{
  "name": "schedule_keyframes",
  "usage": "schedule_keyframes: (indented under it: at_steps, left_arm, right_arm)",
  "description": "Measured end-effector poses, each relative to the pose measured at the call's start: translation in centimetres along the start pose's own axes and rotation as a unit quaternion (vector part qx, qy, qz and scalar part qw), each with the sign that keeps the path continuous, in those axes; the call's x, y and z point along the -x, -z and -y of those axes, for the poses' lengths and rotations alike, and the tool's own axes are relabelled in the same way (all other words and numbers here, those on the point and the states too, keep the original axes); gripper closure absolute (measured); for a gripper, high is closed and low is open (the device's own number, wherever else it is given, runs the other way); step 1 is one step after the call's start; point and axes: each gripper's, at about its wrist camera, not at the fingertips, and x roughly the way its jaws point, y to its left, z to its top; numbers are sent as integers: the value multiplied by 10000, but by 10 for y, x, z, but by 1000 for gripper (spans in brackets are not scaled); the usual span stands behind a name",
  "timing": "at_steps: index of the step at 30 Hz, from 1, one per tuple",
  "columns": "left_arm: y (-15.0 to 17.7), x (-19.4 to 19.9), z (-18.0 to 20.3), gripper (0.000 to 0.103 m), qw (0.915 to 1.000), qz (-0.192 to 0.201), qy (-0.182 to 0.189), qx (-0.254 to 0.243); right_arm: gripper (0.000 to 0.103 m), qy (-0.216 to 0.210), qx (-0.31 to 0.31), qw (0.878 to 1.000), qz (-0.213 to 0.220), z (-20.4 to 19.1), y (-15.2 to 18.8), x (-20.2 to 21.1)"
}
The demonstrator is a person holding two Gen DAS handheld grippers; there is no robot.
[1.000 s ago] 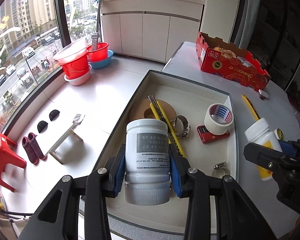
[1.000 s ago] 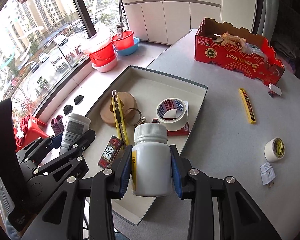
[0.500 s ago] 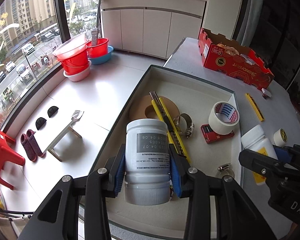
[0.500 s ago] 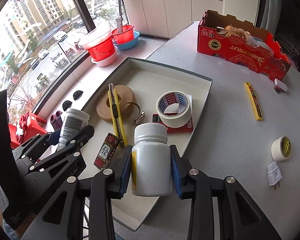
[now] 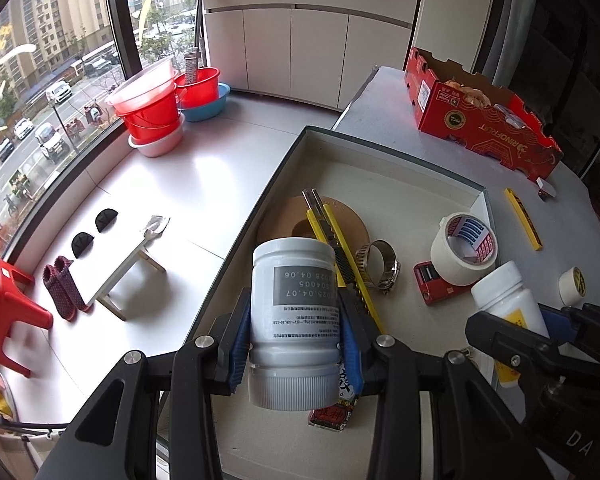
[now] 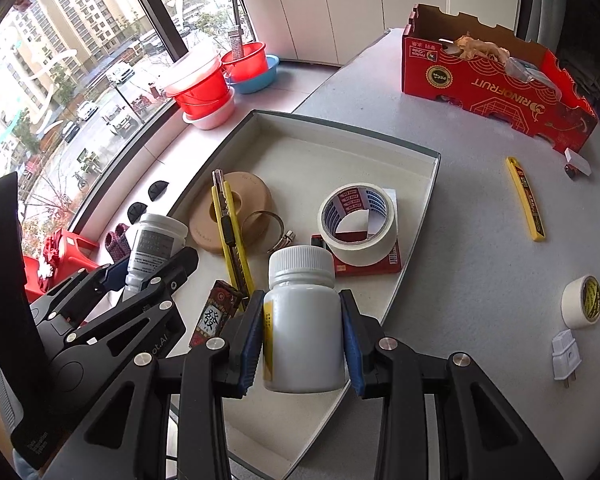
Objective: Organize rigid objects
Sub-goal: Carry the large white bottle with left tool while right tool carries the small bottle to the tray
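Bottles are the things in hand: the left gripper (image 5: 294, 354) is clamped on an upside-down grey-capped jar (image 5: 293, 316), low in the middle of the left wrist frame, and the right gripper (image 6: 303, 350) grips an upright white bottle (image 6: 303, 320) with a ribbed cap, low centre of its own frame. Both hang above the near end of the shallow tray (image 6: 428, 196), which sits on the grey bench (image 6: 480, 248). In the tray lie a brown tape disc (image 6: 256, 196), a yellow utility knife (image 6: 230, 232), a hose clamp (image 6: 270, 228), a masking tape roll (image 6: 360, 220) on a red box (image 6: 380, 266), and a small dark packet (image 6: 216, 314). Out on the bench, right of frame, wait a yellow blade case (image 6: 526, 200), a small tape roll (image 6: 582, 302) and a white plug (image 6: 566, 354). I judge this the carrying step; next each bottle needs a bare patch of tray floor, lowered clear of the knife and packet, with the jar likely set on its cap
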Motion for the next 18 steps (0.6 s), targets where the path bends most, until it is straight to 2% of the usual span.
schedule_keyframes:
  at_steps: [8, 18]
  left_arm:
    - [-8, -16, 2, 61, 9999, -158, 32, 16]
    - [-4, -27, 4, 61, 9996, -284, -8, -29]
  right_arm:
    - [66, 8, 23, 9999, -133, 0, -8, -17]
    - [66, 91, 78, 9995, -291, 2, -2, -30]
